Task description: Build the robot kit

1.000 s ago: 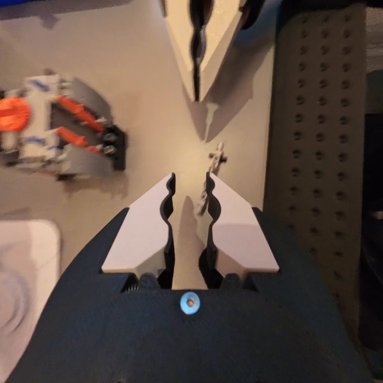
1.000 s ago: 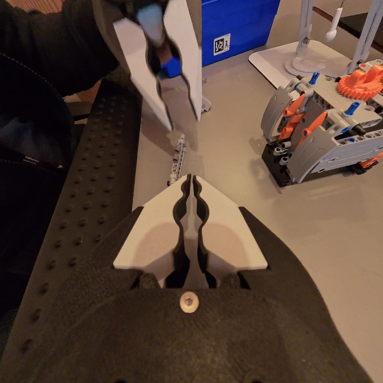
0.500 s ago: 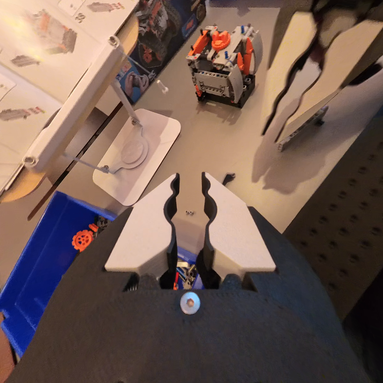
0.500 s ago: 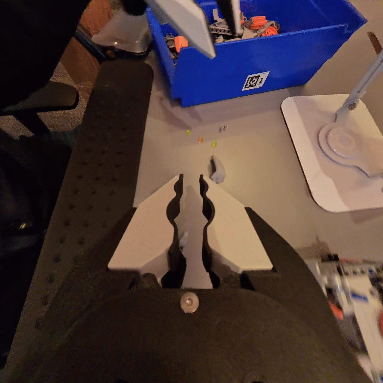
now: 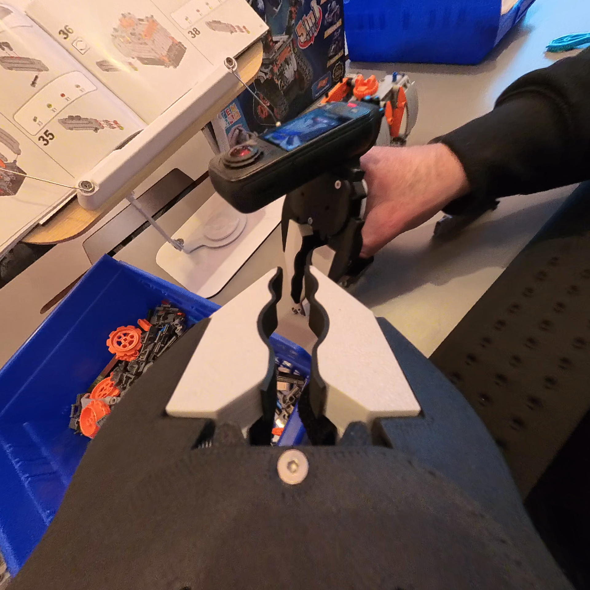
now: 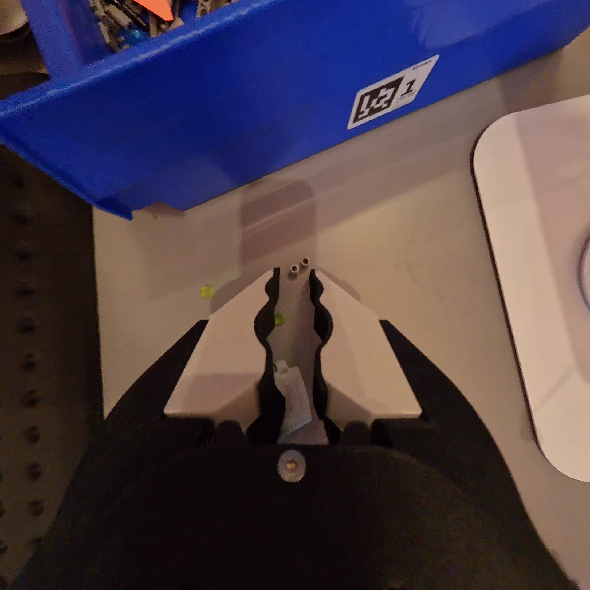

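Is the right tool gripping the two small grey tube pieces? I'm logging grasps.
No: the two small grey tube pieces lie on the table beyond the open right tool.

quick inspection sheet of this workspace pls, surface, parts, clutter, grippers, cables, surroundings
surface: grey table, black perforated mat at its edge
things: two small grey bushes just ahead of the right gripper; grey piece under its fingers
clutter: yellow-green studs; blue bin of parts; orange-grey model
grippers: left gripper open over the bin, empty; right open, low over the table
cables: nothing seen
surroundings: instruction booklet on a stand, white stand base, toy box
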Tool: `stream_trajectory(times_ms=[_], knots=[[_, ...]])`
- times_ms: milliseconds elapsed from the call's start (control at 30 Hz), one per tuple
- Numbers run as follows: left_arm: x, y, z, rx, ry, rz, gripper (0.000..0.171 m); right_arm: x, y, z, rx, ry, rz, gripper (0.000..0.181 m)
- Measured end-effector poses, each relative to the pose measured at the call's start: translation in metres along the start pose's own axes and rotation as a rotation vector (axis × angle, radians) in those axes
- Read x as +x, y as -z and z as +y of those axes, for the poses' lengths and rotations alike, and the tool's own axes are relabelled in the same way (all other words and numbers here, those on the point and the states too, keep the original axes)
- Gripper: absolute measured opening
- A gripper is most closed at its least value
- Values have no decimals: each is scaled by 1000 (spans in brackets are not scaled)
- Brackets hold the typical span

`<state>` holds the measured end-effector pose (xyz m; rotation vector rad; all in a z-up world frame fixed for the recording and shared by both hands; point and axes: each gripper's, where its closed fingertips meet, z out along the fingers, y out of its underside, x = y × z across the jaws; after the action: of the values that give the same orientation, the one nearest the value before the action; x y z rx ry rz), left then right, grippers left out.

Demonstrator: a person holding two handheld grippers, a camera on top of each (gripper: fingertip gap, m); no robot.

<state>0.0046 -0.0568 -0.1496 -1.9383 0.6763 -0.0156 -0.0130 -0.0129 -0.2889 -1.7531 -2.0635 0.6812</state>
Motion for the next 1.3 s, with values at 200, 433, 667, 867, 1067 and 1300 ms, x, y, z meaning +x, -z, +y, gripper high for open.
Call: stream_trajectory(times_ms=[200, 433, 667, 867, 1067, 1300], knots=[[-4, 6, 3, 35, 19, -2, 10, 1, -7, 0, -15, -28, -9, 3], [6, 1, 4, 40, 11, 26, 12, -13, 34, -7, 145, -102, -143, 3], [42, -24, -10, 65, -34, 113, 14, -42, 146, 0, 518, -232, -449, 3], [96, -56, -43, 105, -166, 207, 14, -51, 191, 47, 613, -277, -451, 2], [132, -90, -34, 18, -230, 297, 13, -15, 176, 174, 120, -148, 49, 2], [147, -111, -32, -10, -222, 350, 12, -10, 160, 238, -123, -108, 97, 3]])
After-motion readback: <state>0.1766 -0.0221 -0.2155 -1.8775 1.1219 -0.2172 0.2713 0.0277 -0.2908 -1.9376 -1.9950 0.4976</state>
